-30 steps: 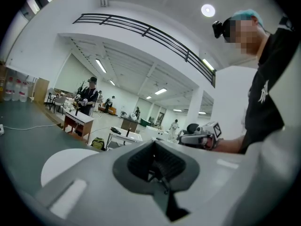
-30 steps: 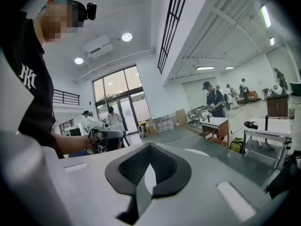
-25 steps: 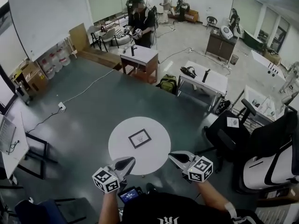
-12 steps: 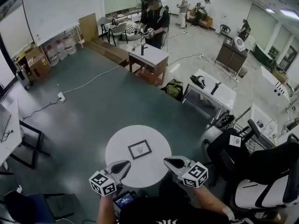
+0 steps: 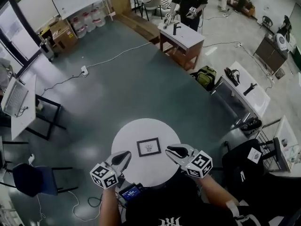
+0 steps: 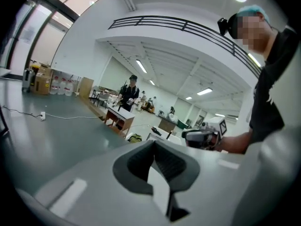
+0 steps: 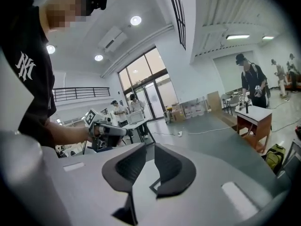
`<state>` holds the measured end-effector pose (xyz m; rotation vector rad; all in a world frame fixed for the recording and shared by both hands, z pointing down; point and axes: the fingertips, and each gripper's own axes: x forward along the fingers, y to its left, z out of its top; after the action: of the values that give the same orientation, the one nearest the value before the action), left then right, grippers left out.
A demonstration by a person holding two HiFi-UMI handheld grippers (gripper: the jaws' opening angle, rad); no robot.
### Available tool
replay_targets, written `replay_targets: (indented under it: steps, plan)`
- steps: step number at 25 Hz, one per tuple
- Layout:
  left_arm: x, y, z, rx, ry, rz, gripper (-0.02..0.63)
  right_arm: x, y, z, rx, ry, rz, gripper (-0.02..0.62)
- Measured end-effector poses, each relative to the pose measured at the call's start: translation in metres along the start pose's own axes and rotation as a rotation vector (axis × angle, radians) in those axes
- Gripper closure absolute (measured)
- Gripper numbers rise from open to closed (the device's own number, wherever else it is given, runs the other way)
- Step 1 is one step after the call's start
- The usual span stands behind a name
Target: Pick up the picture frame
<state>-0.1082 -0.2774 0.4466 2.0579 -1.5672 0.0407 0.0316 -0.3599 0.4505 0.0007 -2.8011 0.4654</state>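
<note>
The picture frame looks thin, light, stiff — maybe glass; pinch its right edge softly; your left gripper is shut, your right gripper has just been opening a little — both empty.

Bright, even indoor light, fisheye views

Ceiling lights glare; edges bend and darken; shadows stay soft; close foregrounds blur.

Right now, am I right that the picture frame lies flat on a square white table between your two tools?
Not quite: the head view shows the table is round, not square. The picture frame does lie flat on it between the left tool and the right tool.
</note>
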Motion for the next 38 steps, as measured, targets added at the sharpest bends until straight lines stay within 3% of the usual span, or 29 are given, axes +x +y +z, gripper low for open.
replay_targets:
  steps: [5,7,12,15,19,26,33,38]
  plan:
    - [0.032,0.016,-0.001,-0.051,0.023,0.122,0.603,0.015,-0.049,-0.013,0.062,0.029,0.076,0.523]
    - [0.043,0.027,-0.012,-0.069,0.061,0.158,0.6,0.027,-0.059,-0.023,0.095,0.025,0.119,0.486]
    - [0.059,0.075,-0.049,-0.09,0.132,0.206,0.586,0.074,-0.073,-0.073,0.148,0.081,0.157,0.468]
    - [0.063,0.108,-0.091,-0.131,0.171,0.202,0.578,0.102,-0.085,-0.113,0.172,0.131,0.118,0.448]
    - [0.093,0.13,-0.147,-0.165,0.271,0.112,0.535,0.121,-0.116,-0.156,0.251,0.159,0.021,0.433]
    - [0.123,0.15,-0.21,-0.134,0.418,0.021,0.462,0.145,-0.139,-0.216,0.36,0.238,-0.056,0.446]
    - [0.141,0.17,-0.252,-0.128,0.536,0.049,0.449,0.152,-0.145,-0.263,0.354,0.371,-0.123,0.397]
    - [0.147,0.181,-0.268,-0.196,0.565,0.096,0.449,0.16,-0.146,-0.282,0.357,0.422,-0.14,0.397]
